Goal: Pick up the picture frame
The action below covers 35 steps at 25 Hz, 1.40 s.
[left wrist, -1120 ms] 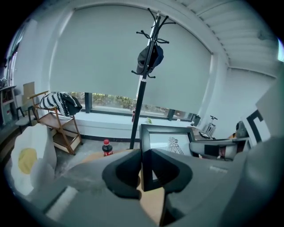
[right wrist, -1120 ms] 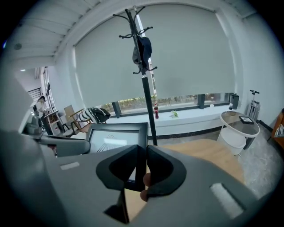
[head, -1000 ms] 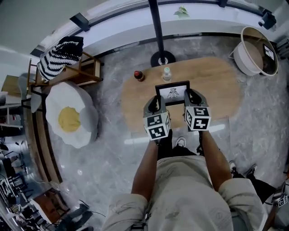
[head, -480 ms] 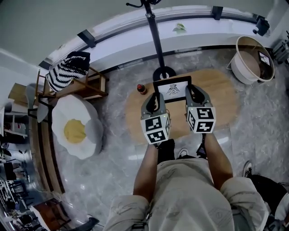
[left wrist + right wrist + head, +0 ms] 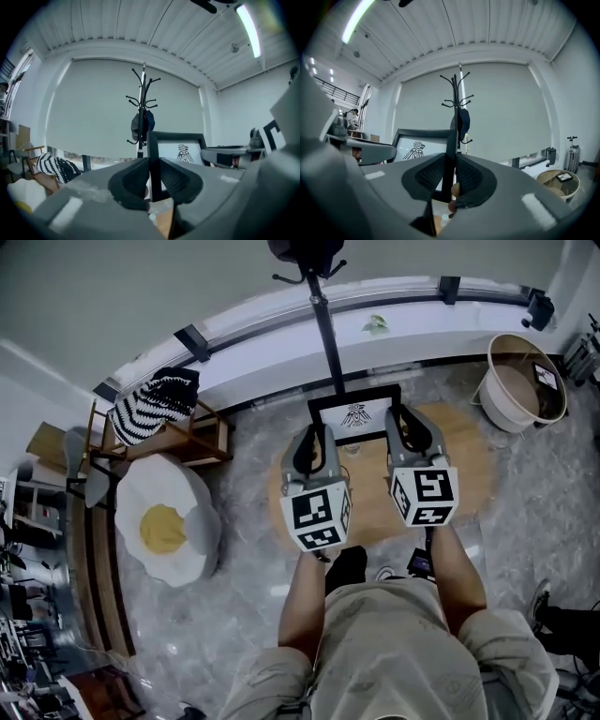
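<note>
1. Whereas a second ago it stood low on the table in front of two small bottles, the picture frame [image 5: 354,414] now hangs well above the oval wooden table [image 5: 469,474]. In the head view it sits up against the pole of the coat stand [image 5: 323,324], with its bird print facing the person.
2. The left gripper [image 5: 314,439] is clamped on the frame's left upright edge. Its own view shows the dark bar squeezed between the ribbed pads [image 5: 133,180], with no gap on either side.
3. The right gripper [image 5: 405,425] grips the right upright edge in the same way, and the bar runs straight up between its pads [image 5: 471,176].
4. Both grippers have risen together and sit at matching height, so the frame stays upright and square rather than tipping to one side.
5. Nothing else on the table appears to have been disturbed. The top of a clear bottle [image 5: 443,219] shows below the right gripper's jaws, well beneath the frame.
6. Judged from this, the pick-up is essentially done: the frame is clear of the table and carried by both grips.
7. What seems left is to hold it steady. Each hold is on a narrow edge, so if the hands drifted apart or twisted against each other, the frame could slip out.
</note>
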Each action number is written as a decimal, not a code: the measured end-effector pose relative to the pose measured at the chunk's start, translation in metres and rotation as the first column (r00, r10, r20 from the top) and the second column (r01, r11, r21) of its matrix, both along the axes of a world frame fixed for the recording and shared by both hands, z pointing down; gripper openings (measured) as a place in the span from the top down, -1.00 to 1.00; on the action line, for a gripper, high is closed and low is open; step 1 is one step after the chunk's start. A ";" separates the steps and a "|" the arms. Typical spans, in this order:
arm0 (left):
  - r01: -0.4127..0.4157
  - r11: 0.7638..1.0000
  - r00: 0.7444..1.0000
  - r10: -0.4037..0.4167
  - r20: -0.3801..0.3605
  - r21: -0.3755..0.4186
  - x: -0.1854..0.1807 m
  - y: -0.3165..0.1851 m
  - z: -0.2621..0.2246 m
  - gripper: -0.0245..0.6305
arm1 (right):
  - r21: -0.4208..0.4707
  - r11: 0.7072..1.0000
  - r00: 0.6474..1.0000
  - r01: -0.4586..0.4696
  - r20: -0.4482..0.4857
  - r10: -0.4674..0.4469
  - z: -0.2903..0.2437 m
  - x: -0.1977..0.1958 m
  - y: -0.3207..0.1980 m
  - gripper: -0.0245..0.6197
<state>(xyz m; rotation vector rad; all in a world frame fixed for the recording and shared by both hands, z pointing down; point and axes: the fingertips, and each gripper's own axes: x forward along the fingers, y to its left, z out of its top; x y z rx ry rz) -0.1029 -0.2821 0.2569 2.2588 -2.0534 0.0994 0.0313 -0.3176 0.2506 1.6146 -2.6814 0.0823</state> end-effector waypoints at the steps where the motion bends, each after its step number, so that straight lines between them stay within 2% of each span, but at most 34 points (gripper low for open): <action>1: -0.001 1.000 1.000 0.000 0.006 0.019 0.000 0.002 -0.009 0.68 | 0.019 1.000 1.000 -0.002 0.004 0.002 -0.009 0.000 0.002 0.70; 6: -0.011 0.994 1.000 0.008 0.021 0.113 0.003 0.011 -0.052 0.68 | 0.126 0.992 1.000 -0.010 0.013 0.009 -0.055 0.003 0.013 0.70; 14: -0.010 0.970 0.996 -0.011 0.084 0.243 0.007 0.034 -0.112 0.68 | 0.282 0.959 0.999 -0.024 0.051 0.010 -0.117 0.009 0.036 0.70; 19: -0.006 0.943 0.998 -0.018 0.068 0.332 0.010 0.046 -0.140 0.68 | 0.364 0.931 0.999 -0.031 0.043 0.016 -0.144 0.011 0.051 0.70; 27: -0.023 0.913 0.995 -0.016 0.094 0.408 0.014 0.055 -0.157 0.68 | 0.451 0.891 0.998 -0.057 0.061 0.033 -0.159 0.016 0.063 0.69; 30: -0.031 0.904 0.992 -0.026 0.127 0.426 0.020 0.056 -0.161 0.68 | 0.457 0.887 0.997 -0.063 0.077 0.031 -0.161 0.020 0.063 0.69; 35: -0.031 0.902 0.991 -0.027 0.128 0.430 0.023 0.053 -0.159 0.68 | 0.464 0.884 0.997 -0.055 0.067 0.027 -0.160 0.024 0.060 0.69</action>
